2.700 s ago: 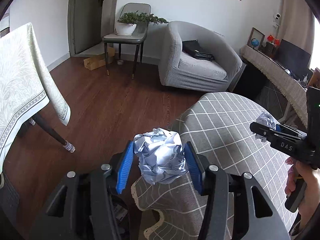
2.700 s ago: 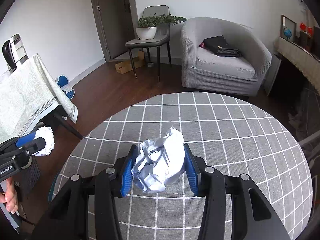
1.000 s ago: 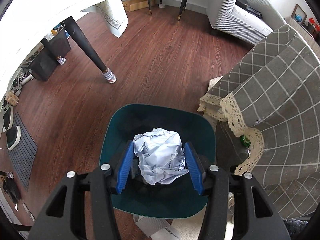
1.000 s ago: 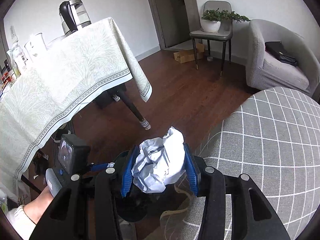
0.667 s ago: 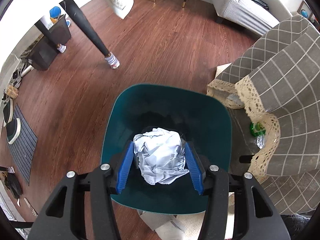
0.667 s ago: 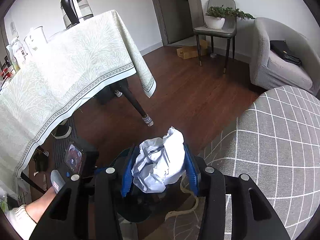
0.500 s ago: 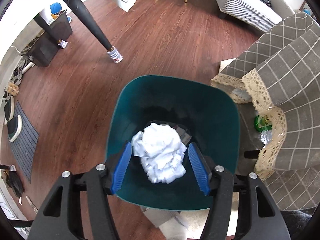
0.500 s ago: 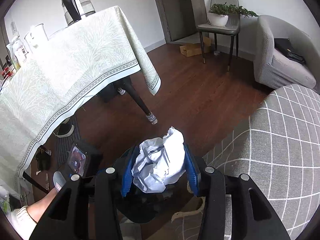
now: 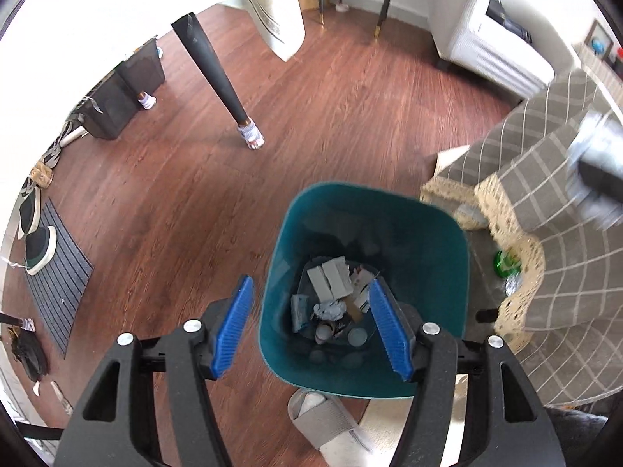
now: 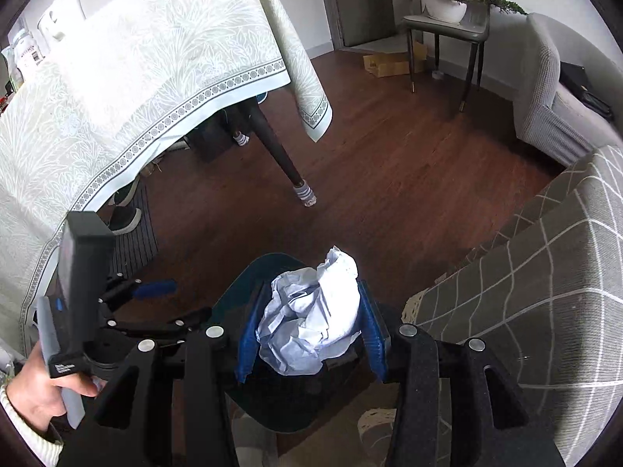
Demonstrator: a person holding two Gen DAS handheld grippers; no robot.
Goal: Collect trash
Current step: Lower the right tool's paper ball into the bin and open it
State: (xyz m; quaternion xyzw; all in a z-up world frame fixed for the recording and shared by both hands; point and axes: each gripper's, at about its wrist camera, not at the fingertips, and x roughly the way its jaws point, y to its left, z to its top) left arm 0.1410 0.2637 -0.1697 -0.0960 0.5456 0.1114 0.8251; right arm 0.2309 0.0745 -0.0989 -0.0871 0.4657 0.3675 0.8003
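Note:
A teal trash bin stands on the wood floor beside the round table. Crumpled paper and other scraps lie at its bottom. My left gripper is open and empty, hovering over the bin's left side. In the right wrist view my right gripper is shut on a ball of crumpled white paper, held above the bin's rim. The left gripper also shows there at the lower left, held by a hand.
A round table with a grey checked cloth is to the right of the bin. A table with a pale cloth and a dark leg stands to the left. A slipper lies in front of the bin. A grey armchair is far right.
My left gripper has opened and its paper ball has dropped into the bin. My right gripper has moved with its paper from over the round table to above the bin.

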